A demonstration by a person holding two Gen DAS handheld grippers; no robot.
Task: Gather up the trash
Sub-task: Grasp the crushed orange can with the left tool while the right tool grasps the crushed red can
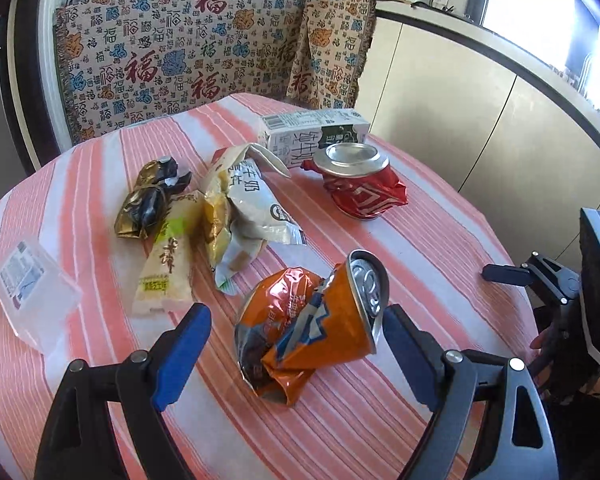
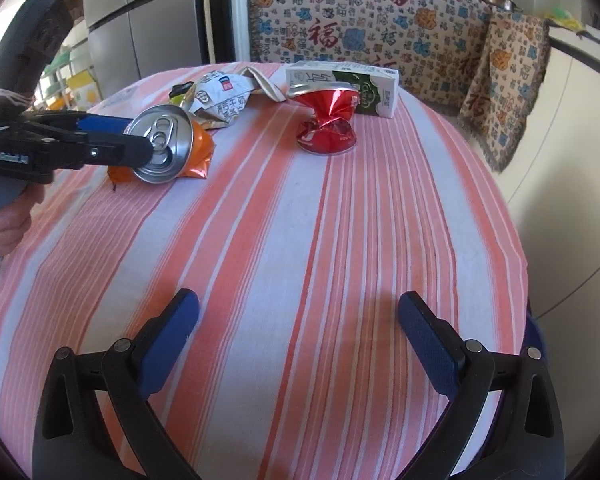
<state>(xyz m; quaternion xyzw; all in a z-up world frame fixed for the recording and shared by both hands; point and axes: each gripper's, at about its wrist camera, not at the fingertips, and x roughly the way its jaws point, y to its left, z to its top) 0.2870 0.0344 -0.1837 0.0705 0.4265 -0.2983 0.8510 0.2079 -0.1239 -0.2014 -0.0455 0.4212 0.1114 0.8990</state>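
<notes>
Two spread fingers of the left gripper (image 1: pixel 296 344) flank the crushed orange can (image 1: pixel 316 332) without pinching it, well nearer than the red can (image 1: pixel 358 184). Its crumpled, slick walls may squirt sideways on closing. The right gripper (image 2: pixel 298 332) gapes over bare counter (image 2: pixel 300 220).

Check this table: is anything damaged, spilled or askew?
Both cans are crushed: the orange can lies crumpled on its side between the left gripper's open fingers; the red can is squashed beside the milk carton. No spill shows.
</notes>
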